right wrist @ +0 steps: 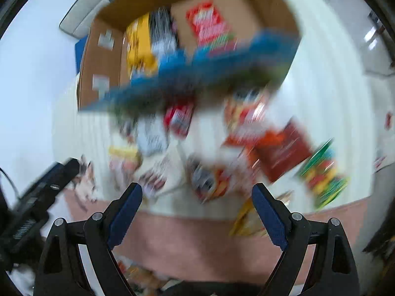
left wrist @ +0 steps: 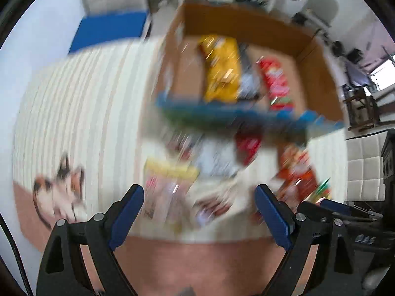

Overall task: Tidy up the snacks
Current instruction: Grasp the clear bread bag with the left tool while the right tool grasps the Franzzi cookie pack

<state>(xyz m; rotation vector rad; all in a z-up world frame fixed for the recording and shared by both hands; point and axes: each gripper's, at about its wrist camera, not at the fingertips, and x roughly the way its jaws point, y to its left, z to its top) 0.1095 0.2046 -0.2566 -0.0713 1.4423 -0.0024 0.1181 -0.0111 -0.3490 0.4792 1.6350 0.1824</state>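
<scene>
My left gripper (left wrist: 198,212) stands wide open with nothing between its 2 blue-padded fingers (left wrist: 127,215), and my right gripper (right wrist: 197,212) is equally spread and empty. Both views are badly smeared.

Just beyond my fingers, in the lower middle of each frame, loose snack packets (right wrist: 209,182) lie scattered on the cream striped mat (left wrist: 81,98). They look like thin foil and plastic pouches, so I judge them light, soft, crinkly and slippery; I would pinch one at a flat sealed edge, not across its puffed middle. Their exact headings are too blurred to tell.

Farther out, a flat blue-and-green packet (right wrist: 197,74) spans the frame centre, its long axis running roughly left to right, tilted. Behind it, in the upper middle, the open brown cardboard box (left wrist: 246,22) already contains a yellow bag (left wrist: 222,74), lengthwise toward the far wall, and a red packet (left wrist: 276,81).
</scene>
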